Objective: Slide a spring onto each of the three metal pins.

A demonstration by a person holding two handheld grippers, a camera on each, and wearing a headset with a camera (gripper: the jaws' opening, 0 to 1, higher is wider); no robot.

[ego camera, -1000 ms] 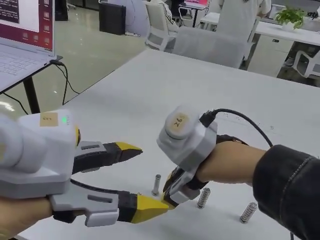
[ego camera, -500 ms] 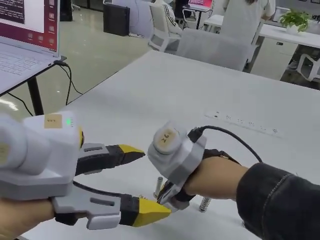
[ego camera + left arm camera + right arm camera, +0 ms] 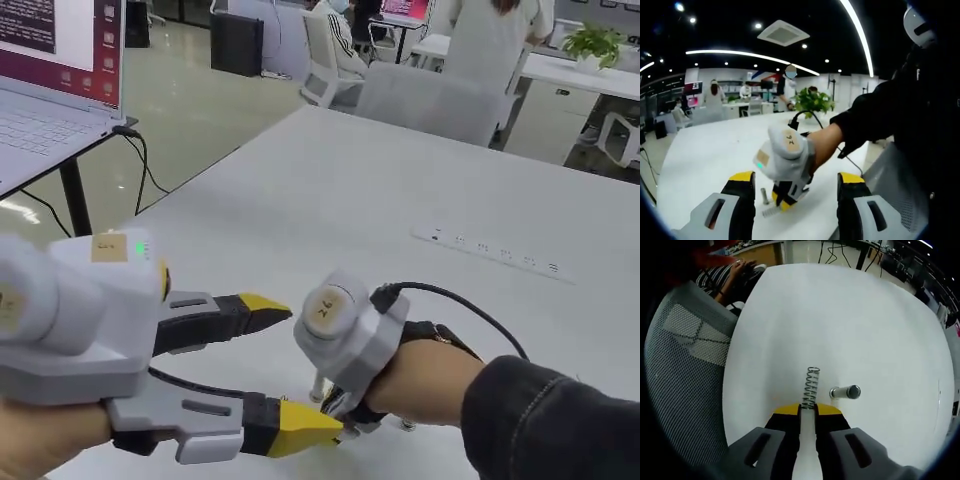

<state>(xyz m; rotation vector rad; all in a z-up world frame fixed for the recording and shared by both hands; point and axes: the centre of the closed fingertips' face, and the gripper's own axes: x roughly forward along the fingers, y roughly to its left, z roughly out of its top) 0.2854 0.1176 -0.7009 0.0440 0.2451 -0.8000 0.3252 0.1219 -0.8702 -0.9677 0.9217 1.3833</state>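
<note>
Hovering spread open on the left, the left gripper (image 3: pixel 300 368) stands off while the right gripper (image 3: pixel 808 409), the nearer one, pinches a spring (image 3: pixel 810 387) pointing straight ahead along its jaws, the upright metal pin (image 3: pixel 845 392) just right of the coil, not yet threaded.

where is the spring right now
The spring sits pinched in the right claw, just left of the metal pin in the right gripper view.

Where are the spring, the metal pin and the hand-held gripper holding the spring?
spring (image 3: pixel 810 385): right gripper view, middle of its coils.
metal pin (image 3: pixel 843 392): right gripper view, its side.
right hand-held gripper (image 3: pixel 808 411): right gripper view, midway between fingertips.
</note>
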